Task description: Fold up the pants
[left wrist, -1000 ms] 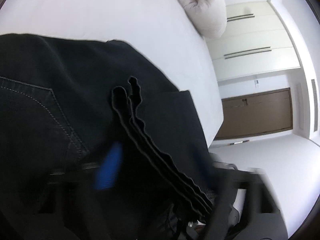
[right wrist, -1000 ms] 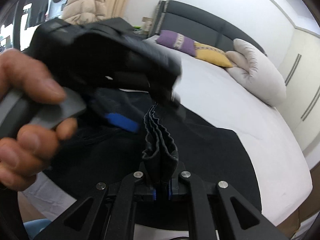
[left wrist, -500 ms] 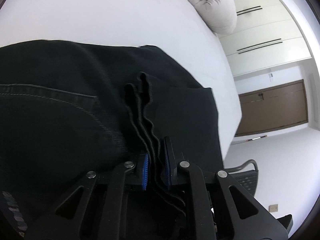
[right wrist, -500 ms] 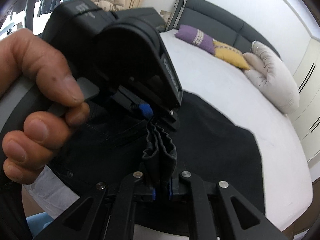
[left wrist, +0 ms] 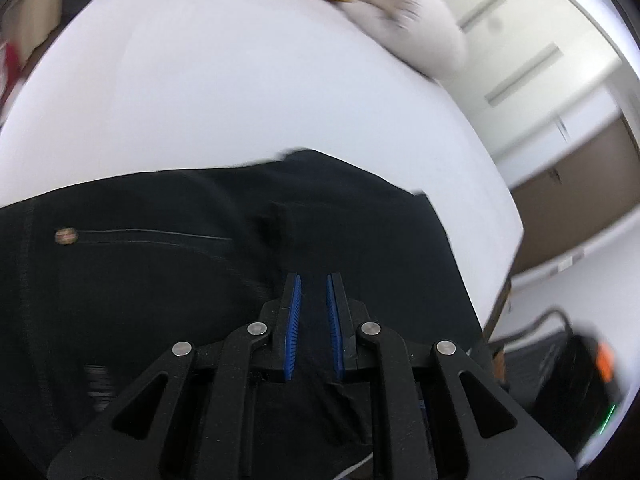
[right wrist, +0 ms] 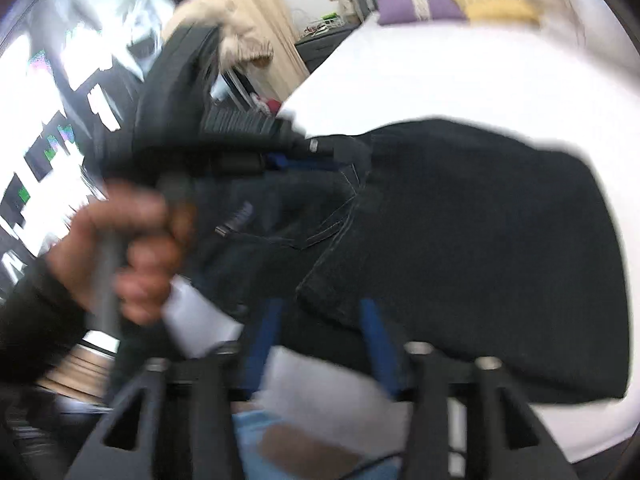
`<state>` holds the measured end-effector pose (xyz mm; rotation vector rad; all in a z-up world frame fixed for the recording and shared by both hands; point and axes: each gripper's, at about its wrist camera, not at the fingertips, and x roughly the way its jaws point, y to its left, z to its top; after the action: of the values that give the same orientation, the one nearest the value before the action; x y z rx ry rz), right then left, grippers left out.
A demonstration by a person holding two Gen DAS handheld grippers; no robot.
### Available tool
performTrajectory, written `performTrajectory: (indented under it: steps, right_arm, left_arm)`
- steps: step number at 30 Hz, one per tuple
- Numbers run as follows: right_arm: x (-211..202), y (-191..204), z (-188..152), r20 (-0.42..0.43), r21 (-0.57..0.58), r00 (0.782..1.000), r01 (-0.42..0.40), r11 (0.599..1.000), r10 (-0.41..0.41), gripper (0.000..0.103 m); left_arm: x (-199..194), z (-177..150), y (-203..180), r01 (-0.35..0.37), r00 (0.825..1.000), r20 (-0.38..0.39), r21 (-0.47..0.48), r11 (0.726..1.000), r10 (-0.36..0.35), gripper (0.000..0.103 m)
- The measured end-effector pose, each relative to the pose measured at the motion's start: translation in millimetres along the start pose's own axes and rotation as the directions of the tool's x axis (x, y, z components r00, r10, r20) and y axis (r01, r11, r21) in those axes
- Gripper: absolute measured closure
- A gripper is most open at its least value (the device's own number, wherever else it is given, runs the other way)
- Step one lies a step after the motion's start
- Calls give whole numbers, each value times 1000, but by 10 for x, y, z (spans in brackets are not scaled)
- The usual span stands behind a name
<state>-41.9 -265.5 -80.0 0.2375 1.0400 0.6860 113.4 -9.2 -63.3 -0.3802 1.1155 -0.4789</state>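
On the near part of the white bed (left wrist: 248, 92) lie the folded black pants (right wrist: 480, 248). Both the left gripper (left wrist: 313, 280) and right gripper (right wrist: 324, 312) have jaws spread, holding nothing.

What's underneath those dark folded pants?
The black denim pants lie on a white bed sheet, which shows bare beyond them and at the near edge. Whatever lies directly beneath the fabric is covered, so it cannot be seen.
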Motion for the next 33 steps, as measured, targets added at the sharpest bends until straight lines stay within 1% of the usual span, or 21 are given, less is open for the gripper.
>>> performTrajectory:
  steps: [1,3,5,6,7,8,9,11,14,16,17,18,19,20,22,23,25,27,30,33]
  right_arm:
    - [-139,-164,9,18,48,999,-47,998,46,78]
    - [-430,-477,31,83,137,992,-106,985,95,84]
    - [-677,-881,100,138,205,978,-181,962,154,85]
    - [-743,-1050,150,151,235,976,-188,954,155,85]
    - [-771,-1227,203,146,270,976,-195,943,160,85]
    - [-760,-1429,294,131,301,975,-210,930,178,86]
    - [-746,-1549,347,130,314,975,-213,925,180,86]
    - [-627,-1855,495,125,362,970,-238,901,207,86]
    - [-421,-2194,704,128,427,963,-270,863,238,87]
    - [-232,-2308,791,104,456,960,-280,845,261,87]
    - [-135,-2394,867,80,471,962,-266,841,260,88]
    - [1,-2453,865,50,486,966,-246,838,255,89]
    - [86,-2518,840,18,502,969,-222,836,246,101]
    - [120,-2575,768,3,519,969,-213,828,247,103]
    - [74,-2576,663,30,532,960,-252,808,280,103]
    - [36,-2604,622,36,531,959,-258,807,282,103]
    - [-21,-2560,519,32,531,957,-261,806,289,103]
    - [-107,-2529,361,27,529,953,-269,805,300,103]
    - [-231,-2469,83,16,529,950,-273,804,312,103]
    - [-358,-2397,-209,27,533,947,-284,797,320,103]
  left_arm:
    - [94,-50,-94,-6,1000,-19,32,999,6,90]
    - [298,-158,-214,-14,998,-65,67,998,19,90]
    - [445,-287,-221,-39,994,-98,95,995,49,90]
    - [470,-333,-217,-43,995,-88,115,992,53,90]
    - [465,-363,-219,-45,996,-74,135,990,56,91]
    - [460,-371,-233,-52,995,-74,150,987,63,91]
    - [462,-372,-251,-58,994,-77,159,986,71,91]
    - [569,-355,-363,-74,992,-84,180,981,91,91]
    - [716,-399,-503,-86,992,-74,207,975,103,91]
    - [759,-446,-507,-89,992,-64,221,971,106,91]
    - [799,-444,-511,-93,992,-63,226,970,110,91]
    - [781,-466,-494,-95,992,-63,230,968,112,91]
    - [773,-474,-488,-97,991,-64,236,967,115,91]
    - [786,-485,-498,-98,991,-63,240,966,117,91]
    - [789,-490,-495,-95,992,-58,240,966,112,91]
    - [752,-493,-466,-92,993,-56,237,967,108,91]
    - [804,-470,-493,-86,993,-53,233,969,101,91]
    - [790,-476,-476,-79,995,-49,228,971,92,91]
    - [740,-498,-399,-72,996,-43,224,972,84,91]
    - [699,-513,-337,-70,996,-36,226,972,81,91]
